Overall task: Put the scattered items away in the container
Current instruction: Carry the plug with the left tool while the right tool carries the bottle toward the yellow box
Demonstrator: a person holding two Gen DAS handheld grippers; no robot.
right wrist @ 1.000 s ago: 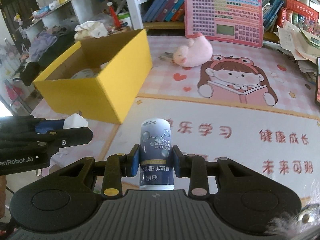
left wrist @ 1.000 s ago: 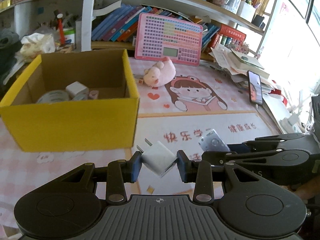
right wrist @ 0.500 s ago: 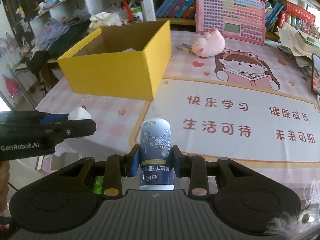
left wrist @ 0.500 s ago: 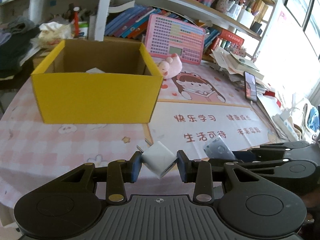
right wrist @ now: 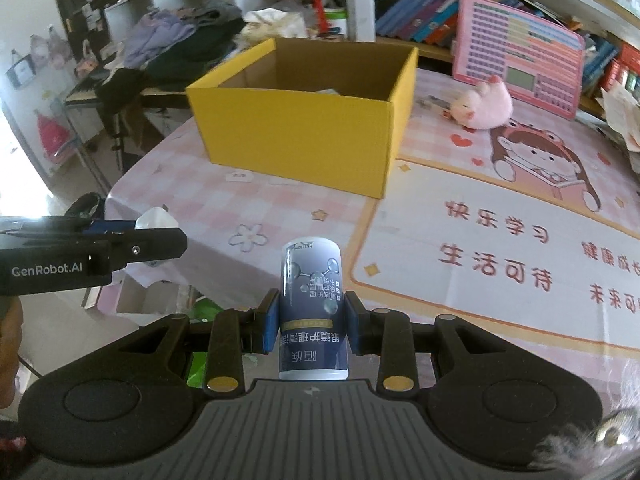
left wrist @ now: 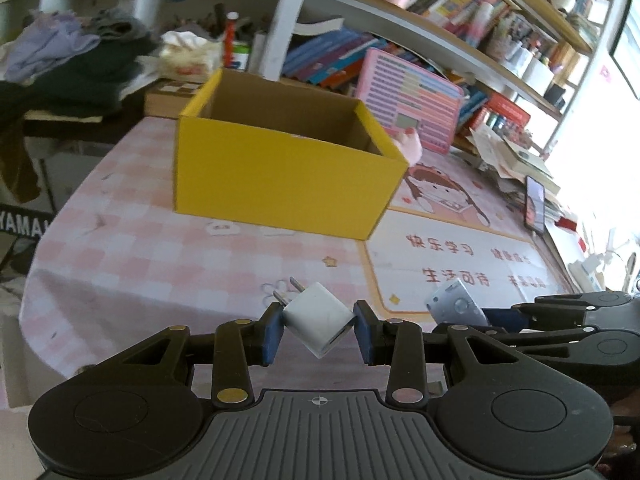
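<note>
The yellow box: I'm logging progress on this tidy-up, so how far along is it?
Partly done. The yellow box already holds at least one pale item, barely visible over its rim. In hand: the left tongs grip a white charger, and the right tongs grip a blue can, both short of the box. Left: drop both in, then perhaps the pink plush toy on the mat.

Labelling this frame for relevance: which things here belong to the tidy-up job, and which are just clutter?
Job:
- yellow box, the container
- white charger plug, in the left gripper
- blue-labelled can, in the right gripper

Lying about:
- pink plush pig
- pink keyboard toy
- phone
- shelf books
</note>
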